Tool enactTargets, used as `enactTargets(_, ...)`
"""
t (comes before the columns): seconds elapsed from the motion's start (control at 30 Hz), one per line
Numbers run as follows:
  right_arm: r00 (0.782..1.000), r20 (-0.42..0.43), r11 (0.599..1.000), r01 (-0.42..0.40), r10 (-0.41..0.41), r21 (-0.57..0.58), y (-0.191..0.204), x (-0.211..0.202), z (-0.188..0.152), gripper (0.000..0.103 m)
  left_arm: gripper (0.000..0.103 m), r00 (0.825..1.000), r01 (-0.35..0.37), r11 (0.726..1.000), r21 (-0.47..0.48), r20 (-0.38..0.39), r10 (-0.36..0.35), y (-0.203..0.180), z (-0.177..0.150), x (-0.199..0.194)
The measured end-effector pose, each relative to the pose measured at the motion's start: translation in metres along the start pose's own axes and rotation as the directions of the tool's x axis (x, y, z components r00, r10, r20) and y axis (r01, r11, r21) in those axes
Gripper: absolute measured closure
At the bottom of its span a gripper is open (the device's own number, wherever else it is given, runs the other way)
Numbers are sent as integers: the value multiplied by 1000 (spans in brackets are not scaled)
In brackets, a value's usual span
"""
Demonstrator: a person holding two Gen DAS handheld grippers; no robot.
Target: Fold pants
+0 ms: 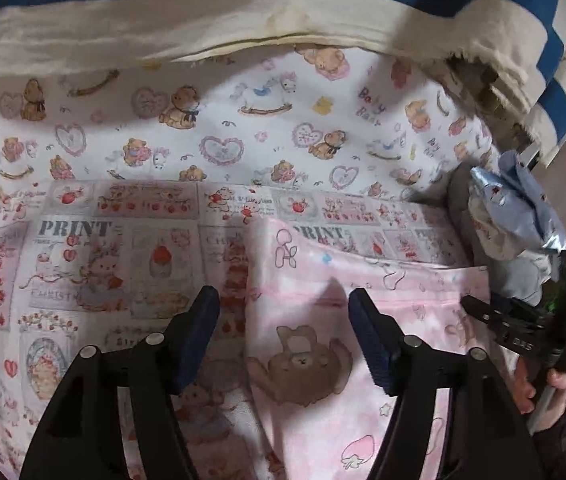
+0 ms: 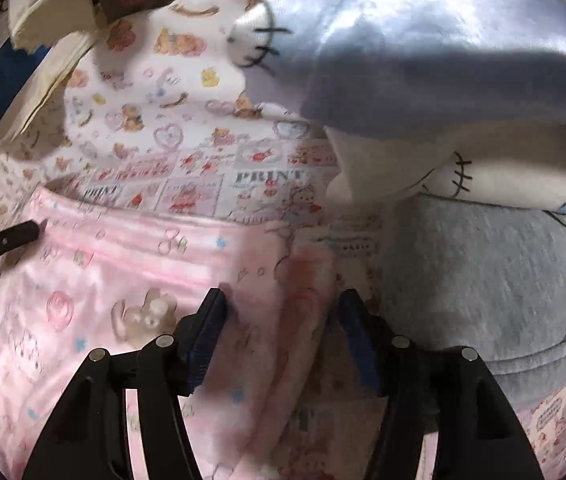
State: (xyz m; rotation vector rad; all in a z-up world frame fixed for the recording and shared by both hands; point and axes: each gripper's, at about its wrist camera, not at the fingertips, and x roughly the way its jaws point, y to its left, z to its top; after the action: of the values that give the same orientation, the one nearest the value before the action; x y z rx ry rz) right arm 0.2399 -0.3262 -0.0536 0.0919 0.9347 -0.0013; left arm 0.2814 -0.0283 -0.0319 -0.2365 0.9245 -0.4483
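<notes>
Right wrist view, grey plush toy [image 2: 483, 264] crowding pink pants [image 2: 123, 280], patterned sheet [image 2: 155, 120] beneath

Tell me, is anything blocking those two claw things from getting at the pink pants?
Nothing visible. The left gripper has open jaws right over the edge of the pink pants, and the right gripper has open jaws over their other side. The grey plush toy lies beside them, crowding the right gripper.

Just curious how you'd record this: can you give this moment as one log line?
task: fold pants | left hand-held gripper: open over pink pants | right hand-held gripper: open at pants edge | grey plush toy: beside pants
</notes>
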Motion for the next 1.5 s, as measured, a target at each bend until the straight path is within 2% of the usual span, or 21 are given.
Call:
enactTargets(0.07, 1000, 11, 1000, 1, -1, 23, -3, 1, 2, 41, 32, 1000, 25, 1000, -10, 3, -25, 2, 0, -1)
enactTargets(0.17, 999, 34, 1000, 12, -13, 16, -1, 3, 2, 41, 32, 1000, 20, 1000, -10, 5, -20, 1, 0, 0)
enactTargets(0.23, 999, 39, 1000, -18, 18, -4, 2, 3, 3, 49, 37, 1000, 1, 1000, 12, 3, -1, -4, -1, 1)
enactTargets(0.27, 995, 32, 996, -89, 90, -18, 2, 3, 3, 73, 57, 1000, 9, 1000, 28, -7, -9, -6, -2, 2)
enactTargets(0.3, 994, 30, 994, -107, 108, -17, 0, 2, 3, 77, 77, 999, 28, 999, 41, -28, -27, -9, -4, 5)
enactTargets(0.33, 992, 30, 993, -118, 119, -14, -1, 2, 3, 78, 79, 999, 30, 998, 53, -44, -28, -12, -6, 8)
enactTargets(0.47, 982, 31, 983, -184, 184, 6, -10, 1, 3, 86, 75, 999, -20, 995, 99, -30, 23, -20, -7, 10)
enactTargets(0.6, 978, 42, 979, -203, 203, -11, -11, -2, 1, 89, 59, 999, 32, 997, 72, -31, -30, -18, -5, 11)
enactTargets(0.67, 980, 46, 981, -191, 193, -45, -6, -4, 0, 91, 60, 1000, 7, 995, 99, -27, -5, -23, -5, 12)
enactTargets(0.7, 981, 50, 981, -186, 189, -54, -3, -5, 0, 91, 65, 1000, -10, 994, 112, -26, 13, -25, -6, 12)
enactTargets(0.73, 978, 60, 979, -196, 199, -54, -2, -7, 0, 92, 77, 999, -32, 992, 119, -22, 35, -27, -6, 12)
enactTargets(0.77, 975, 69, 976, -209, 212, -54, -2, -8, -1, 92, 96, 999, -26, 993, 118, -23, 29, -26, -6, 12)
enactTargets(0.83, 963, 106, 969, -241, 246, -63, -1, -16, -1, 93, 96, 1000, 29, 994, 105, 5, -30, -23, -5, 5)
enactTargets(0.9, 953, 142, 963, -258, 267, -76, 0, -25, -1, 93, 96, 994, 61, 991, 118, 78, -71, -24, -4, -9)
enactTargets(1.0, 923, 227, 950, -295, 310, -97, -5, -47, -1, 93, 96, 985, 45, 987, 153, 158, -69, -27, -2, -25)
enactTargets(1.17, 866, 332, 928, -346, 374, -141, -13, -79, -3, 93, 96, 966, 101, 984, 149, 221, -132, -26, 0, -47)
enactTargets(1.23, 846, 377, 926, -333, 378, -180, -10, -92, -6, 93, 96, 953, 93, 978, 186, 268, -142, -31, -1, -58)
enactTargets(1.33, 828, 430, 931, -285, 360, -230, -4, -112, -14, 93, 96, 931, 76, 967, 245, 330, -157, -40, -7, -75)
enactTargets(1.4, 824, 453, 935, -245, 340, -257, 1, -123, -20, 93, 96, 925, 73, 957, 279, 341, -170, -44, -12, -86)
enactTargets(1.43, 815, 466, 931, -237, 345, -276, 2, -132, -27, 93, 96, 924, 69, 951, 302, 341, -175, -46, -17, -92)
enactTargets(1.5, 800, 478, 919, -223, 363, -324, 2, -147, -44, 93, 95, 925, 5, 929, 371, 351, -145, -52, -31, -105)
